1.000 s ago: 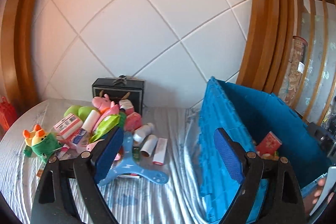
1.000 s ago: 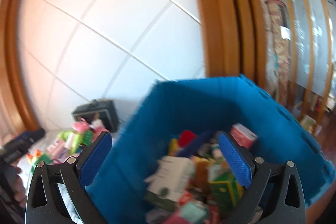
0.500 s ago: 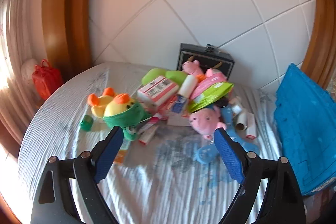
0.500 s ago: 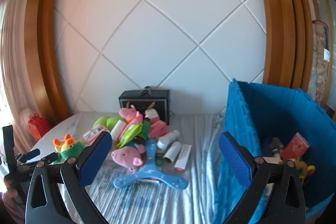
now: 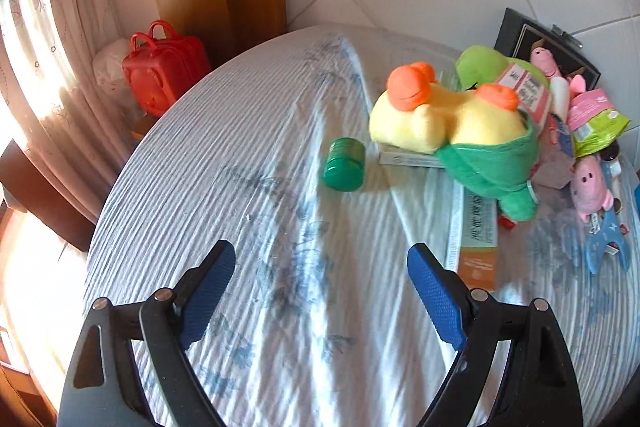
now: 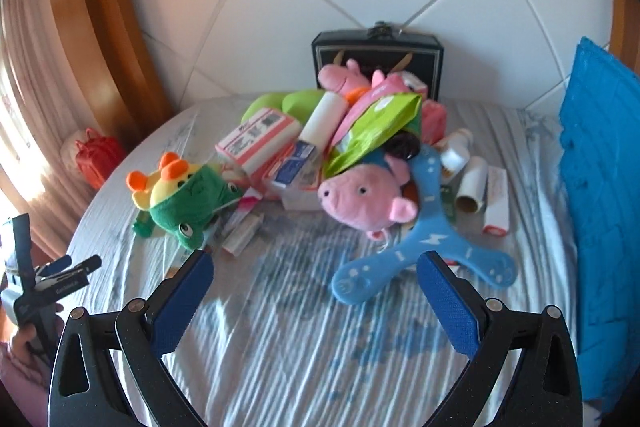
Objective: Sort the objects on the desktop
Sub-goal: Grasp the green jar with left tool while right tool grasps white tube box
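A pile of objects lies on the round, cloth-covered table point(image 6: 320, 347). In the right wrist view I see a pink pig plush point(image 6: 362, 197), a blue three-armed boomerang point(image 6: 426, 245), a green and yellow frog plush point(image 6: 180, 193), boxes and a green packet point(image 6: 376, 129). My right gripper point(image 6: 314, 291) is open and empty, in front of the pile. In the left wrist view a small green jar point(image 5: 344, 165) lies beside the frog plush point(image 5: 460, 127). My left gripper point(image 5: 320, 287) is open and empty, short of the jar. It also shows in the right wrist view point(image 6: 52, 279).
A blue crate point(image 6: 600, 207) stands at the table's right edge. A black case point(image 6: 378, 55) leans on the white tiled wall behind the pile. A red toy suitcase point(image 5: 164, 71) sits off the table's left, by the curtain. A flat orange-ended box point(image 5: 476, 239) lies near my left gripper.
Both grippers have swung left, away from the blue crate. My left gripper now faces the table's left side and the green jar. My right gripper now faces the pile, closer than before.
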The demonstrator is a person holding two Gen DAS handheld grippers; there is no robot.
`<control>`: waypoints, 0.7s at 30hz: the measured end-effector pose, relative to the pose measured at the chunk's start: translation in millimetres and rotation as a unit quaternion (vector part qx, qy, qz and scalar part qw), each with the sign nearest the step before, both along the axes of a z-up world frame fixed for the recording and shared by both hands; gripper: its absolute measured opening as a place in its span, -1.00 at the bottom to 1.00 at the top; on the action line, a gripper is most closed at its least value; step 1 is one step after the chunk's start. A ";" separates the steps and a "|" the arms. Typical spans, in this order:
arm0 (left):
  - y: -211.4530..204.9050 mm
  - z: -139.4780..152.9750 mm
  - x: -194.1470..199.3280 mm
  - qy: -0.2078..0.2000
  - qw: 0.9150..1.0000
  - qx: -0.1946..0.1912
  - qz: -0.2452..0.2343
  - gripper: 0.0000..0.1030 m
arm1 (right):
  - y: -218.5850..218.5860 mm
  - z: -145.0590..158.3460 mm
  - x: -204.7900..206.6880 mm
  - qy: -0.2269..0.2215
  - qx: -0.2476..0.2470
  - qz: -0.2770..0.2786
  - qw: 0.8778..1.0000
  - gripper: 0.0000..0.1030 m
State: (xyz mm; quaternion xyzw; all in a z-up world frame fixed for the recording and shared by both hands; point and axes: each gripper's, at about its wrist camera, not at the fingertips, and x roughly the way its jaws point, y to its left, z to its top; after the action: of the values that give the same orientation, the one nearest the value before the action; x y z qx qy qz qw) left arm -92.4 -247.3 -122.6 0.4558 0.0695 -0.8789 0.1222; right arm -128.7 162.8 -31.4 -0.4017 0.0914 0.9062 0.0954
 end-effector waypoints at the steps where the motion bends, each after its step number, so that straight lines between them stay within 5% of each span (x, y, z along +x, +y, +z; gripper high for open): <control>1: -4.7 -7.7 -7.4 -0.007 1.000 0.003 -0.005 0.72 | -4.7 -12.7 -9.9 -0.013 -0.005 -0.001 1.000 1.00; 8: -18.2 -33.8 -64.9 -0.020 0.999 0.017 -0.023 0.72 | -28.5 -79.6 -76.3 -0.116 -0.013 0.013 0.993 1.00; 13: -16.7 -47.0 -107.0 -0.026 0.998 0.015 -0.047 0.69 | -37.9 -109.1 -115.2 -0.149 -0.015 0.026 0.988 1.00; 19: -20.7 -75.0 -125.8 -0.058 0.996 0.050 -0.051 -0.22 | -45.7 -137.4 -156.6 -0.163 -0.019 0.038 0.986 1.00; 21: -19.6 -77.3 -122.5 -0.052 0.996 0.045 -0.050 -0.22 | -48.4 -145.6 -166.4 -0.172 -0.022 0.038 0.984 0.99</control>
State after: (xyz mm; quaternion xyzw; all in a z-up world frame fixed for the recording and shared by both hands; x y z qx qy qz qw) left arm -214.8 -266.9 -199.9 0.5088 0.0800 -0.8550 0.0613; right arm -295.0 114.4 -177.0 -0.5567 0.0788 0.8243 0.0664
